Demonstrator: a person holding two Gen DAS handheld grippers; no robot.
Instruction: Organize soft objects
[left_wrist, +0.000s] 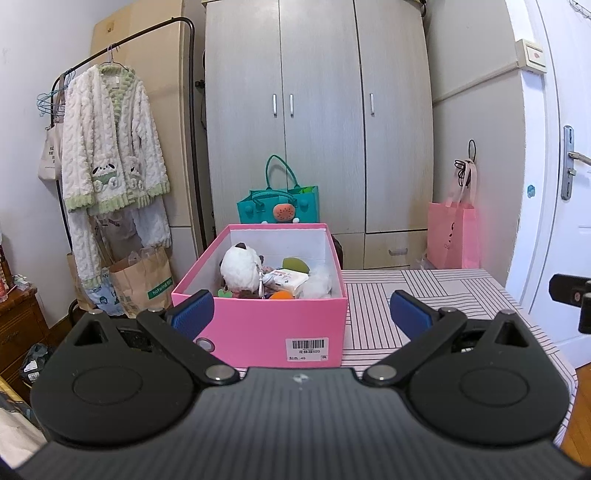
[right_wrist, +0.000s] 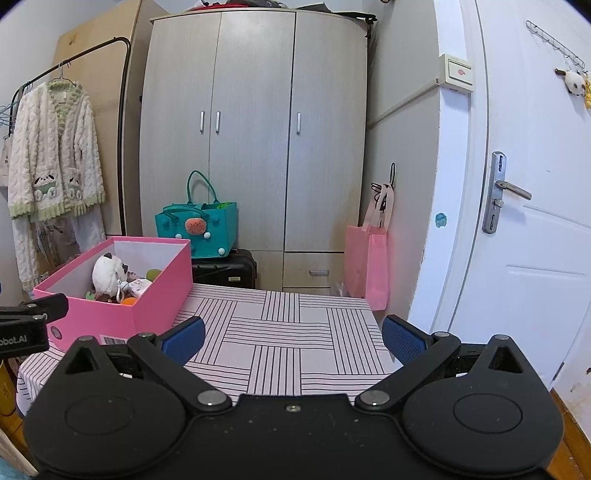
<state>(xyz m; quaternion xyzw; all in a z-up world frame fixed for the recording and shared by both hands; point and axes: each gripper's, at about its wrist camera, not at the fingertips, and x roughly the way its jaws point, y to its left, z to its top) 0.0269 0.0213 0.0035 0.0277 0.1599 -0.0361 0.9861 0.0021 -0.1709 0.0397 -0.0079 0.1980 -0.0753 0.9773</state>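
The room is evenly bright with soft, cool daylight and no hard shadows. The white door (right_wrist: 524, 206), off right of the tongs, is the brightest surface; the pink bag (left_wrist: 453, 236) glows slightly at its edges. Both views are sharp in the middle, but fisheye bending curves the wardrobe (right_wrist: 255, 129) and door frame, with dark corners.

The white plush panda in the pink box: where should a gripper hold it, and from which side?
Grip the white plush panda across its rounded upper body, coming from above. It stands higher than the other items, and the pink box walls likely block any side approach.
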